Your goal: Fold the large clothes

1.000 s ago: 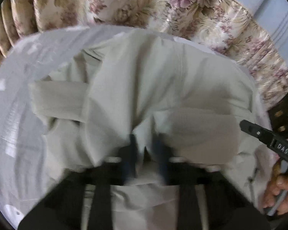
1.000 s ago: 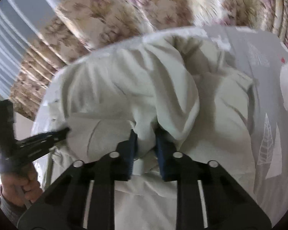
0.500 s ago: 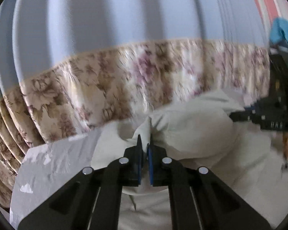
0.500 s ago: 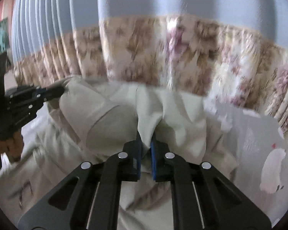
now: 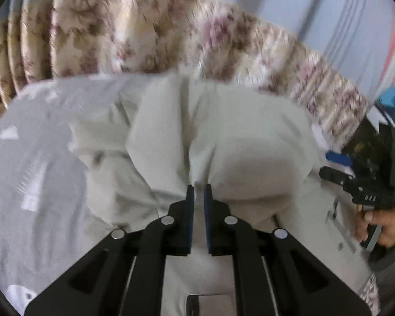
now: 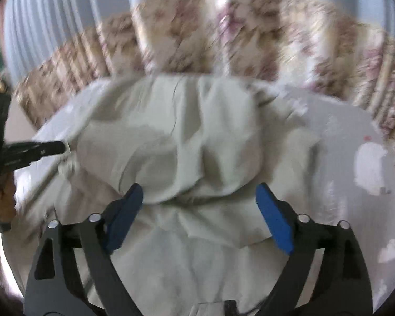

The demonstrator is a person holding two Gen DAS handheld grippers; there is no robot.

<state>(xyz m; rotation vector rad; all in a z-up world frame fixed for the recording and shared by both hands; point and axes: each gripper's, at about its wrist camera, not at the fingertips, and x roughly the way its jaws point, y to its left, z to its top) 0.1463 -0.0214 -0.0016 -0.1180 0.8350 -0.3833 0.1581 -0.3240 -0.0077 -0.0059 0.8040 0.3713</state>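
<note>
A large pale grey-green garment [image 5: 231, 137] lies bunched on a grey patterned bedsheet [image 5: 39, 158]. My left gripper [image 5: 198, 188] is shut on a pinch of its cloth, which rises in a ridge from the fingertips. My right gripper [image 6: 200, 192] is open wide, its blue pads [image 6: 273, 218] either side of a folded-over lobe of the garment [image 6: 171, 142], holding nothing. The right gripper shows at the right edge of the left wrist view [image 5: 329, 172]. The left gripper shows at the left edge of the right wrist view [image 6: 58, 146].
A floral quilted headboard or cushion [image 5: 150, 31] runs along the far edge of the bed, with a pale blue striped wall [image 6: 65, 13] behind. White printed shapes [image 6: 368, 166] mark the sheet to the right of the garment.
My right gripper has opened and let go of the cloth it held. Both grippers have come down from the lifted position, and the garment's folded part now lies on the rest.
</note>
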